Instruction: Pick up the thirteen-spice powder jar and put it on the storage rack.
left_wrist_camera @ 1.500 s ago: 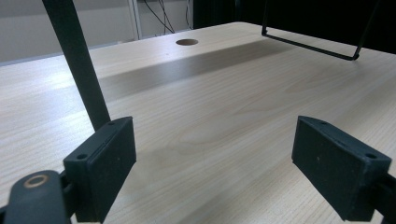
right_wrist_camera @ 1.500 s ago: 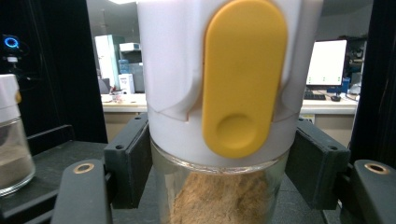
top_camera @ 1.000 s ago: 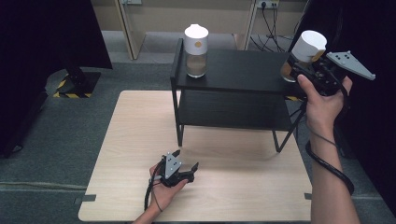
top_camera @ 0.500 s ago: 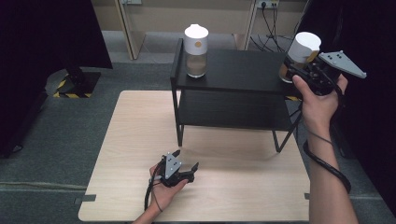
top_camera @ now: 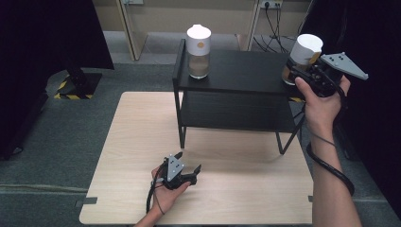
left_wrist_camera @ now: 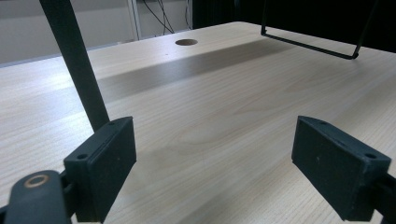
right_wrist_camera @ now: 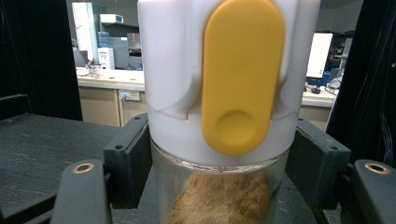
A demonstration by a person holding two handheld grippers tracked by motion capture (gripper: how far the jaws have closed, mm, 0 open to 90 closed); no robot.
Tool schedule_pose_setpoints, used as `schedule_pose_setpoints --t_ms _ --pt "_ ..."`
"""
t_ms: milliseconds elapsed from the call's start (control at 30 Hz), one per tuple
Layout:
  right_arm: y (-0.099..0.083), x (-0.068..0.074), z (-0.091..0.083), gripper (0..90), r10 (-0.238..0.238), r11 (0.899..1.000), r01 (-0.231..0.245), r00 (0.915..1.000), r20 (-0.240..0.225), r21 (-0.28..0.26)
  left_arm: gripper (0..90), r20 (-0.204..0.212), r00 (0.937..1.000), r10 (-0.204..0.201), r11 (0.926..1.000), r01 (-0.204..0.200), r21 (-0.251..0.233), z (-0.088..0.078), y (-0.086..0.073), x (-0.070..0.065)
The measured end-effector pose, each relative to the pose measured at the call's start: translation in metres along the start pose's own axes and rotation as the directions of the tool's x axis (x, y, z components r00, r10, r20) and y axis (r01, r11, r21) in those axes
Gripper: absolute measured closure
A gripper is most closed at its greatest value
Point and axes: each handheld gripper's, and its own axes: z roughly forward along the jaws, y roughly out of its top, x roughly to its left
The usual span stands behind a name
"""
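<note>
A glass jar [top_camera: 306, 52] with a white lid and a yellow tab [right_wrist_camera: 243, 74] holds brown powder. It is at the right end of the black shelf's top [top_camera: 241, 71], and I cannot tell whether it rests on the shelf. My right gripper [top_camera: 295, 73] is shut on it, one jaw pressing each side just under the lid [right_wrist_camera: 219, 154]. A second, similar jar [top_camera: 198, 52] stands upright at the shelf's left end. My left gripper [top_camera: 188, 161] lies low on the wooden table [top_camera: 142, 127] in front of the shelf, open with nothing between its jaws [left_wrist_camera: 215, 158].
The black two-level shelf stands on the far half of the table; its front left leg [left_wrist_camera: 77, 65] rises just left of my left gripper. A round cable hole [left_wrist_camera: 186, 42] is in the tabletop. Dark curtains flank both sides.
My right gripper and its jar have shifted slightly left and down along the shelf's right end. The left gripper has stayed where it was.
</note>
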Motion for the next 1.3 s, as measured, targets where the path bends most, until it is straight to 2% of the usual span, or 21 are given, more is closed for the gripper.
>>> schedule_pose_setpoints --t_ms 533,833,1133,1300 --pt "0.0 0.0 0.004 30.1 0.014 1.0 -0.014 0.9999 0.004 0.003 13.5 0.0 1.0 0.001 1.0 -0.001 -0.002 0.0 0.0 0.0" --pt "0.0 -0.001 0.003 16.9 0.036 0.999 -0.036 0.9993 -0.006 0.012 13.5 0.001 1.0 0.002 1.0 -0.002 -0.002 0.0 0.0 0.0" --pt "-0.004 -0.003 -0.003 13.2 0.052 0.999 -0.052 0.9986 -0.007 0.011 13.5 0.0 1.0 0.002 1.0 -0.002 -0.003 0.0 -0.001 -0.001" --pt "-0.007 -0.004 -0.009 12.4 0.05 0.999 -0.05 0.9984 -0.025 0.005 13.5 0.0 1.0 0.001 1.0 -0.001 -0.004 0.0 -0.001 0.0"
